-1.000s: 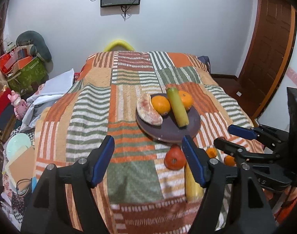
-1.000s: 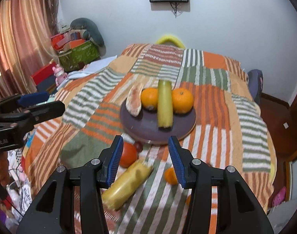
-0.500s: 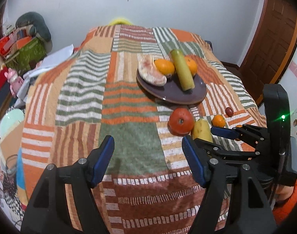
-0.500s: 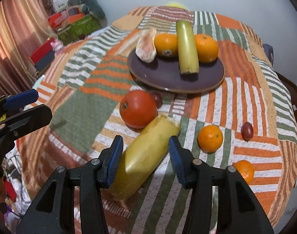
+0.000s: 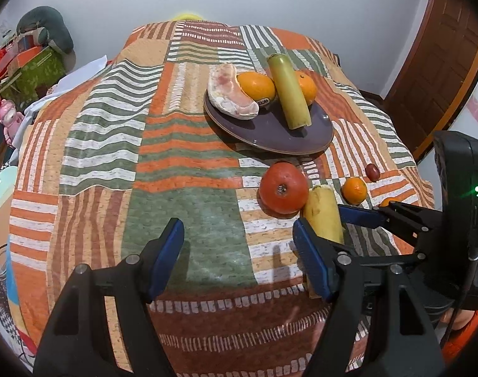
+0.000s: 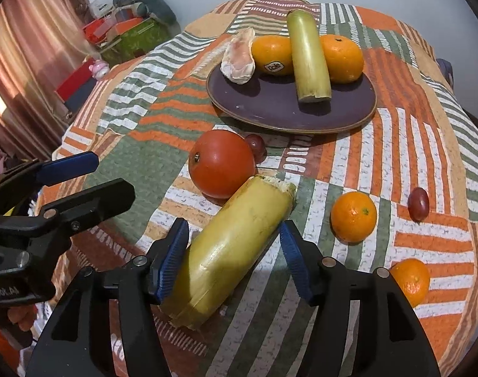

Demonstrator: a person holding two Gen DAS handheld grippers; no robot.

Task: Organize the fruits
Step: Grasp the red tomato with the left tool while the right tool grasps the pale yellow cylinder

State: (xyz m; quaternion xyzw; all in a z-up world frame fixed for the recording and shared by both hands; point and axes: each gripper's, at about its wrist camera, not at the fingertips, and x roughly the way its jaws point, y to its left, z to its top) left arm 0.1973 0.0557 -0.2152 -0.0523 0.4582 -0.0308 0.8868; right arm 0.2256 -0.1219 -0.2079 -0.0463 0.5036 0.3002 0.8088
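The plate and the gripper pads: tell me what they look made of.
Plate: likely glazed ceramic, going by its dark purple satin surface with soft reflections and a thin brownish rim; it could be melamine. Pads on the right gripper: blue, matte, finely ribbed, probably rubber or soft plastic on black rigid plastic fingers.

Yellow stalk beside red tomato

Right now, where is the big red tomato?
In the right wrist view the tomato lies on the bedspread, just in front of the dark plate, touching the yellow stalk.

Both wrist views — angled down, sharing plate
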